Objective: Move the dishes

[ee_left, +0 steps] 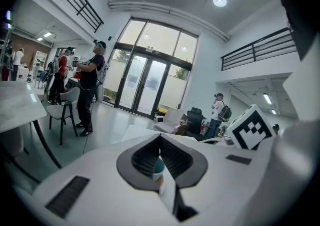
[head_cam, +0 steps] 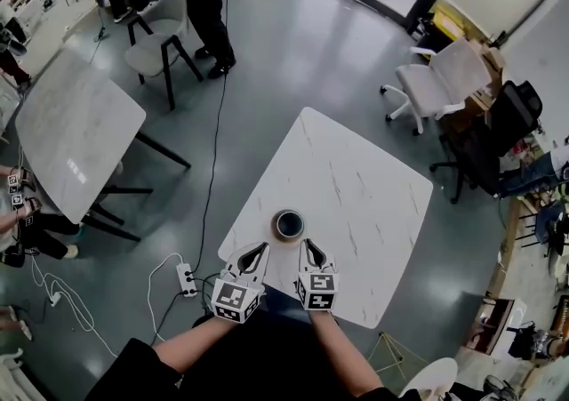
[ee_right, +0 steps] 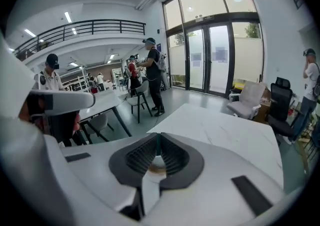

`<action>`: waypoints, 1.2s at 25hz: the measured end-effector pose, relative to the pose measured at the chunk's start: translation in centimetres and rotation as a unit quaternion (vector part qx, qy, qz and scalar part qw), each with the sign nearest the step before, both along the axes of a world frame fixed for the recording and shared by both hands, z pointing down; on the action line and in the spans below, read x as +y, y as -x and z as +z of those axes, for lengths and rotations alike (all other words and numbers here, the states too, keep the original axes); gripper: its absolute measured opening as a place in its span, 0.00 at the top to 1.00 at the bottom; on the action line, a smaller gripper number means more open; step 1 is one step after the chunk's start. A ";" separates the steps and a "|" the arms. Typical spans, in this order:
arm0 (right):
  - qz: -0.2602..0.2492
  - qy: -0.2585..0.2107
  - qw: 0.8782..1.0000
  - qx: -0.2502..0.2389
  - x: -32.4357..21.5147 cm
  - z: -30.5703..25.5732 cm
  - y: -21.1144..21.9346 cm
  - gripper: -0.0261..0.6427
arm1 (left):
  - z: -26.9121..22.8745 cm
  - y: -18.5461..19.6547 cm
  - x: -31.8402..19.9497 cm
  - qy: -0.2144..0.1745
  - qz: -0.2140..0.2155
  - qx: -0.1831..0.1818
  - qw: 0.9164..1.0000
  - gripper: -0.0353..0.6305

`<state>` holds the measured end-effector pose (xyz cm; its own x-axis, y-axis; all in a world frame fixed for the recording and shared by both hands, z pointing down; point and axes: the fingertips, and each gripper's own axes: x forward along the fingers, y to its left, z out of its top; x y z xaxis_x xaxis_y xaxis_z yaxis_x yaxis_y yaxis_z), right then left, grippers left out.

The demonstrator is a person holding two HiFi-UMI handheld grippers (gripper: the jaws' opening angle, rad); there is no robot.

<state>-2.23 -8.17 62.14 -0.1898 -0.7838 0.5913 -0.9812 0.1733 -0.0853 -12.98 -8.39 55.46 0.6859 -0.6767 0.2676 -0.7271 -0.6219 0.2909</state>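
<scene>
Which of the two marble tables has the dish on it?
The near table, in mid-frame: a dark round dish sits by its near edge. The far-left table shows no dish.

The square white table (head_cam: 356, 186) stood cornerwise on a glossy grey floor (head_cam: 293, 44), its top marbled with thin grey veins. One dish sat on it, a dark round bowl (head_cam: 288, 225), upright and close to the near edge. On the floor, just left of the table, lay a white power strip (head_cam: 187, 279) with its cables trailing away.
</scene>
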 end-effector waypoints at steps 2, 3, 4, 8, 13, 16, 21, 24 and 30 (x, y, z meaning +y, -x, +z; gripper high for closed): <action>0.004 0.016 1.000 -0.007 -0.9 1.5 -0.8 0.93 | 0.6 -0.7 -0.5 0.005 -0.004 -0.002 1.000 0.92; 0.002 0.021 1.000 -0.001 -1.3 2.1 -1.1 0.93 | 0.8 -1.0 -0.6 0.008 -0.004 0.000 1.000 0.92; -0.004 0.024 1.000 0.007 -1.5 2.6 -1.3 0.92 | 1.0 -1.3 -0.6 0.010 -0.004 0.005 1.000 0.92; -0.024 0.044 0.999 0.017 -2.6 4.5 -0.9 0.83 | 1.9 -1.3 -1.0 0.023 -0.014 0.011 1.000 0.92; -0.002 0.070 0.998 -0.002 -3.7 6.8 -1.6 0.83 | 2.4 -0.9 -1.4 0.027 -0.026 0.002 0.999 0.92; 0.005 0.085 0.996 -0.001 -4.5 8.3 -1.7 0.83 | 2.8 -0.6 -1.6 0.033 -0.031 -0.001 0.999 0.92; 0.009 0.104 0.995 -0.002 -5.5 9.1 -1.3 0.83 | 3.1 0.0 -1.4 0.044 -0.035 -0.003 0.998 0.92; 0.013 0.116 0.993 -0.002 -5.9 9.5 -1.1 0.83 | 3.4 0.4 -1.2 0.048 -0.035 -0.005 0.998 0.92; 0.023 0.140 0.990 0.006 -6.3 10.8 -1.3 0.85 | 3.2 1.0 -0.9 0.046 -0.035 0.000 0.998 0.92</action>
<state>-0.94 -14.46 72.95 -0.1496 -0.5968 0.7883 -0.9887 0.1003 -0.1117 -13.98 -9.31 58.61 0.6376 -0.6956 0.3312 -0.7680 -0.5399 0.3445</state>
